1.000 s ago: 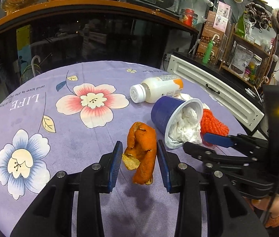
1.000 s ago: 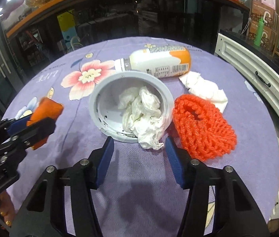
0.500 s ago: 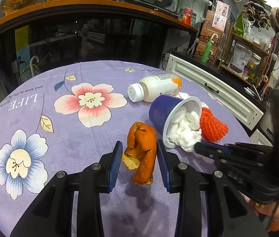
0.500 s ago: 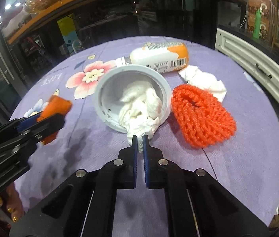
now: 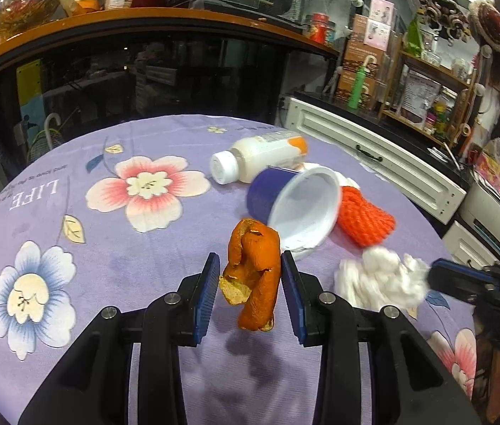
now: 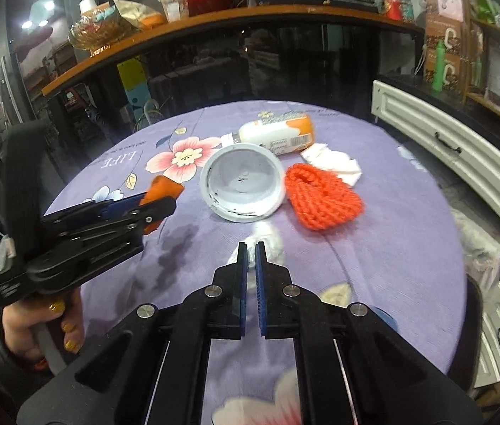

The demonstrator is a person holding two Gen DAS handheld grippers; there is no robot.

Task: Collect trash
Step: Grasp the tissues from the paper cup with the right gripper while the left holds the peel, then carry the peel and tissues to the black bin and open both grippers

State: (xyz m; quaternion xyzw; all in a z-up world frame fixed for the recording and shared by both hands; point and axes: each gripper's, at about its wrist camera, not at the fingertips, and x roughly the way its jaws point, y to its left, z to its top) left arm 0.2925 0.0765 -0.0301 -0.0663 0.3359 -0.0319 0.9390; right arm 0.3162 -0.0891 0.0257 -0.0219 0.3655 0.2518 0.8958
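Holding an orange peel (image 5: pixel 254 276) between its blue pads, the left gripper (image 5: pixel 250 283) sits raised over the purple flowered tablecloth (image 5: pixel 108 269), the peel's shadow falling on the cloth beneath it. From the right wrist view the same peel is mostly hidden behind the left gripper's fingers, only an orange corner showing. Left of the peel the cloth lies bare out to the round table edge.

Behind the peel a blue cup (image 5: pixel 294 205) lies on its side, mouth toward the cameras, its inside white and bare apart from dark specks near the rim. A white bottle (image 5: pixel 260 157) with an orange end lies just behind the cup, blurred. To the cup's right rests an orange net (image 6: pixel 320 196), and behind it a white tissue (image 6: pixel 335 163), partly covered by net and bottle.

The right gripper (image 6: pixel 251 248) is pinched nearly closed on a white wad of paper (image 5: pixel 379 278), blurred and half hidden by the fingertips. Right of it the cloth runs free to the table edge, with white cabinets (image 6: pixel 462 163) beyond.
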